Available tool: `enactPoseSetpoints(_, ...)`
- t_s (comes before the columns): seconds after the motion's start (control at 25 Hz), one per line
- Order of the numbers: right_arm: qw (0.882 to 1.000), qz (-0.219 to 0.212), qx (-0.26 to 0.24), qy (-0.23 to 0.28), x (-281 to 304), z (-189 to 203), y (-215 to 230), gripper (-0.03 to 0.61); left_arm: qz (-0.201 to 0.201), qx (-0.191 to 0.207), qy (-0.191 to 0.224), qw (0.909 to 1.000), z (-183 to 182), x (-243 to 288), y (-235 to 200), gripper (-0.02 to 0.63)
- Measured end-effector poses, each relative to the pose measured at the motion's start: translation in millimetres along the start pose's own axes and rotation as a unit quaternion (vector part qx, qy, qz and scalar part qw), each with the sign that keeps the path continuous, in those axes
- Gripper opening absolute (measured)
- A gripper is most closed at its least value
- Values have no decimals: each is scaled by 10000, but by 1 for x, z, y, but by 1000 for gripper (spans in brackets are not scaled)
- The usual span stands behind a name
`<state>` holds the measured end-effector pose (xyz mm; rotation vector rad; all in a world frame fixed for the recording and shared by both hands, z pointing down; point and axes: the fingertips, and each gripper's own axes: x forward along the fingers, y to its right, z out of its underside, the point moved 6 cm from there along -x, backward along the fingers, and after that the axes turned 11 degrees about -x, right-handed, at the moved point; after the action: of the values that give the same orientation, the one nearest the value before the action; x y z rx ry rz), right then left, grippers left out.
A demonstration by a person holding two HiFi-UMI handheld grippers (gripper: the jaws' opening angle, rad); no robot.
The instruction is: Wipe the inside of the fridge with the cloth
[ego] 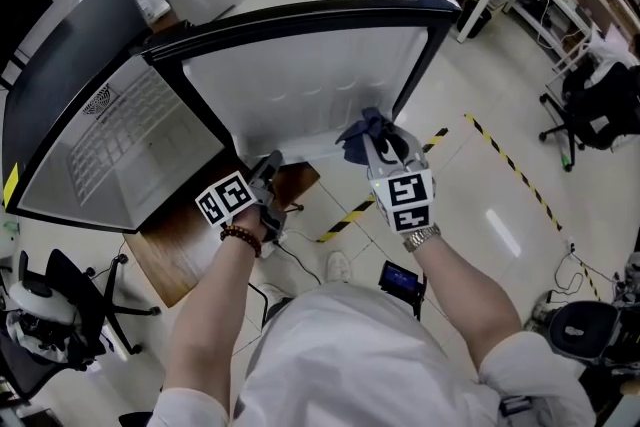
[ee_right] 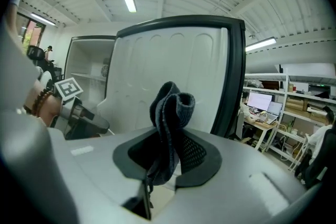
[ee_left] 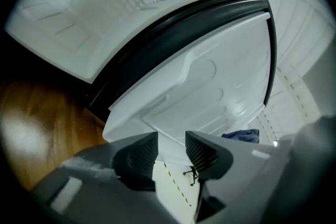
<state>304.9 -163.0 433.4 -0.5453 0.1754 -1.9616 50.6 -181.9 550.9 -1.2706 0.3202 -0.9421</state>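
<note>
Left gripper (ee_left: 171, 147) holds its jaws apart, empty; right gripper (ee_right: 169, 152) clamps the cloth (ee_right: 170, 107).

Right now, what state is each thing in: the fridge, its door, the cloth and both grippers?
Fridge: open, white interior exposed.
Fridge door: swung wide open, inner liner facing the person.
Cloth: bunched up, pinched between the right gripper's jaws.
Right gripper: shut on the cloth.
Left gripper: jaws apart, nothing gripped.
</note>
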Motion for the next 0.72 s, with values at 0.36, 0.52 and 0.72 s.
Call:
enactPoseSetpoints(0.36,9953,-872,-250,350,-17,-21,-59,84,-171,-432,204,9987,-12,-3,-15,158)
enactPoseSetpoints(0.52,9910,-1245,-340,343,-17,-19,-87,84,-161,-558,229,9980,-14,-4,-18,135)
enactPoseSetpoints(0.72,9864,-1569,-401,268,-17,-13,-118,84,-116,-644,269,9975,-14,-5,-14,95)
